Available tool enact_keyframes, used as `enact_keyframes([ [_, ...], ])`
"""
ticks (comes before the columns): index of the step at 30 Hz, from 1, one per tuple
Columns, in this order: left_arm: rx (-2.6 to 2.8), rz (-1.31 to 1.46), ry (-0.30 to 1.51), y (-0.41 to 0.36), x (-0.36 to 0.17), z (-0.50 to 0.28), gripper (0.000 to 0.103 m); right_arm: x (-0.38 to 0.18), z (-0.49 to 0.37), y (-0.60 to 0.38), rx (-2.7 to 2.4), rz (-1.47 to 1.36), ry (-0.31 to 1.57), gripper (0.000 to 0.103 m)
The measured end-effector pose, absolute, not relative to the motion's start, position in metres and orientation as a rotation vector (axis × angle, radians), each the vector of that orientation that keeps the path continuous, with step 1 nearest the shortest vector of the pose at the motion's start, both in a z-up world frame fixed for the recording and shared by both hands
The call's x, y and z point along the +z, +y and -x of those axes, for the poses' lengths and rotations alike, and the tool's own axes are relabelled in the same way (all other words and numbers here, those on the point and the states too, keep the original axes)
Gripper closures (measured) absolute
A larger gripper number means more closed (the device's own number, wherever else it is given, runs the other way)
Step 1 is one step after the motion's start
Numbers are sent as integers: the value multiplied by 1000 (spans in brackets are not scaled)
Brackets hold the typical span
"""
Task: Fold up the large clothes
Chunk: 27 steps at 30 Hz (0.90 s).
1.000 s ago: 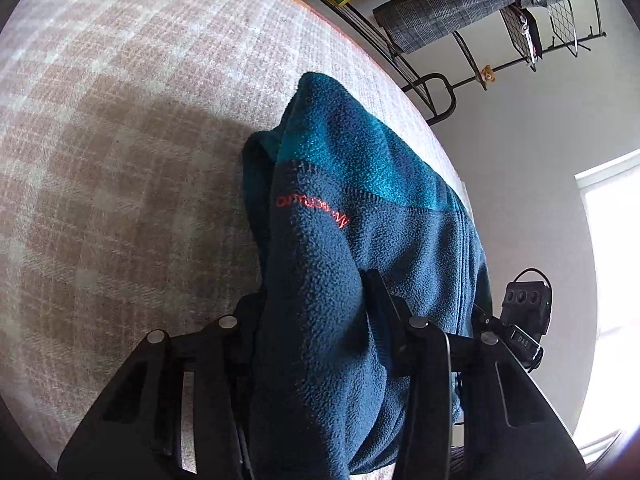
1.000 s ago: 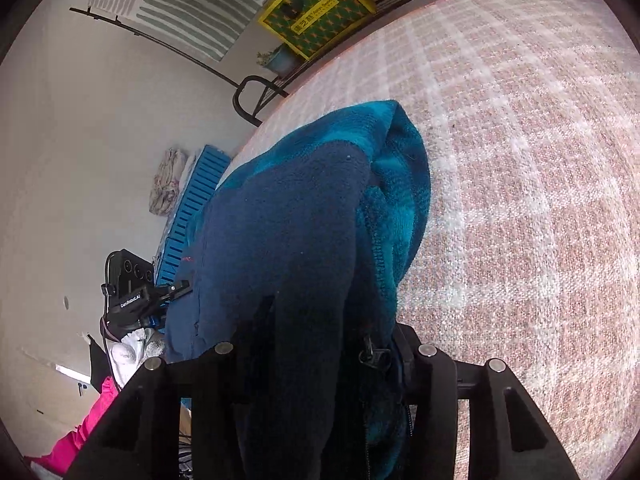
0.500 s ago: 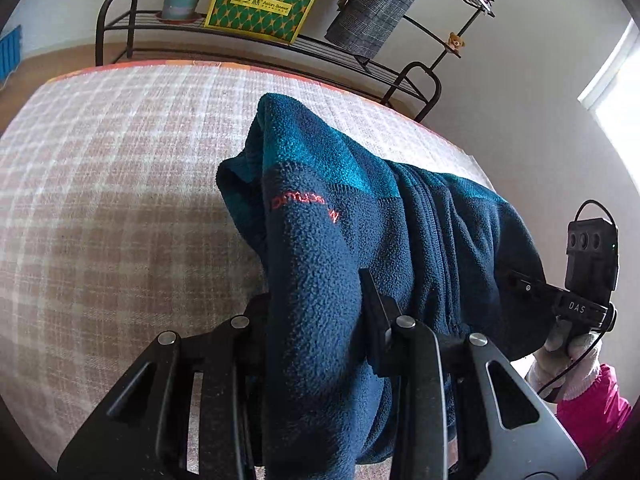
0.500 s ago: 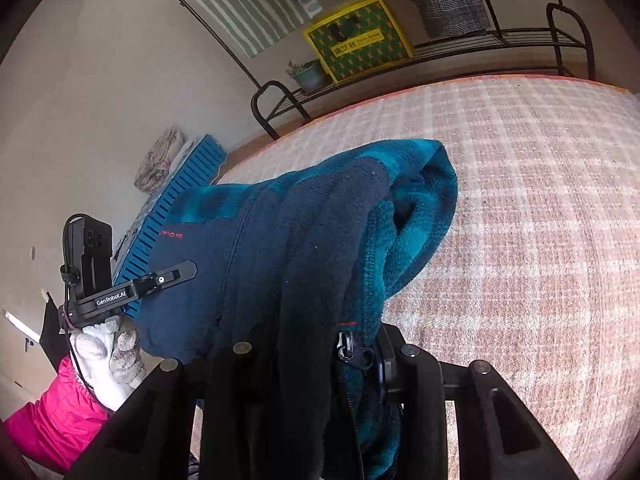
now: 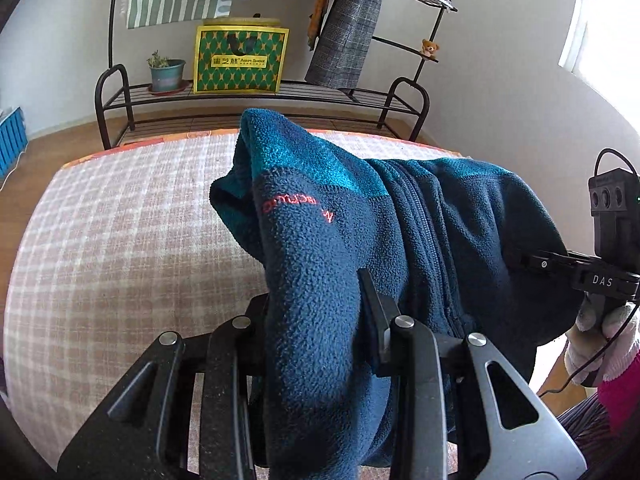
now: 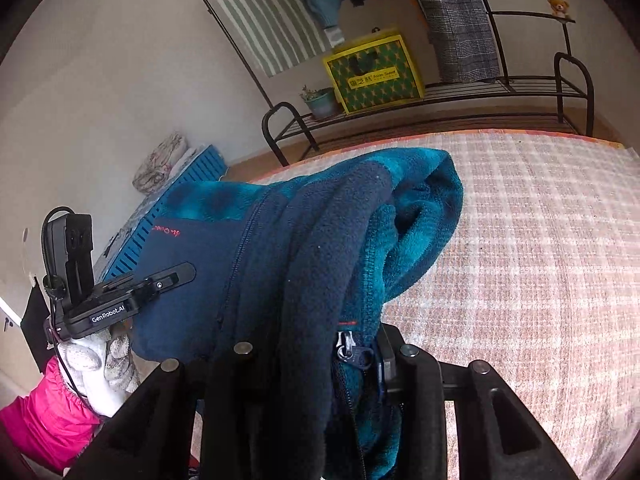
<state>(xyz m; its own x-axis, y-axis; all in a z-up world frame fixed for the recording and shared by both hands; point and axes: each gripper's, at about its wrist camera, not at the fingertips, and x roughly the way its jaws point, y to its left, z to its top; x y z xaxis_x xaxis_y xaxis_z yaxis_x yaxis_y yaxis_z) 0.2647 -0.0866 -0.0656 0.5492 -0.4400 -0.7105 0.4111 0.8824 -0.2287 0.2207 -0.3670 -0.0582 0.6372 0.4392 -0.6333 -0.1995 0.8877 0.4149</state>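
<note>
A dark navy fleece jacket (image 5: 440, 216) with a teal yoke and a zip hangs bunched above the pink checked bed cover (image 5: 120, 240). My left gripper (image 5: 316, 300) is shut on a thick fold of it at the side with the red logo. My right gripper (image 6: 296, 344) is shut on another thick fold by the zip pull (image 6: 346, 346). The jacket (image 6: 280, 232) stretches between the two, and its collar end droops toward the bed cover (image 6: 540, 260). Each view shows the other gripper at the jacket's far edge: the right gripper (image 5: 560, 260) and the left gripper (image 6: 160, 280).
Beyond the bed stands a black metal rack (image 5: 260, 96) with a yellow-green box (image 5: 240, 60), a potted plant (image 5: 166, 74) and hanging clothes (image 5: 344, 32). A blue crate (image 6: 160, 216) lies on the floor at the left. A white-gloved hand (image 6: 92, 356) with a pink sleeve holds the left gripper.
Both grippers have risen with the jacket and rolled toward level. The jacket hangs higher over the bed, and the rack and wall have come into view.
</note>
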Motion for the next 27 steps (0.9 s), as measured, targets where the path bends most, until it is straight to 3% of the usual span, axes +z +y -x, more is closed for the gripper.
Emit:
enact_keyframes([
  [15,-462,44,778,-51,-45,-261,72,-38,-234,-327,414,-291,759,69],
  [27,-410,250,831,56,-55,-313,73,-26,-289,-231,487,-171,785,70],
])
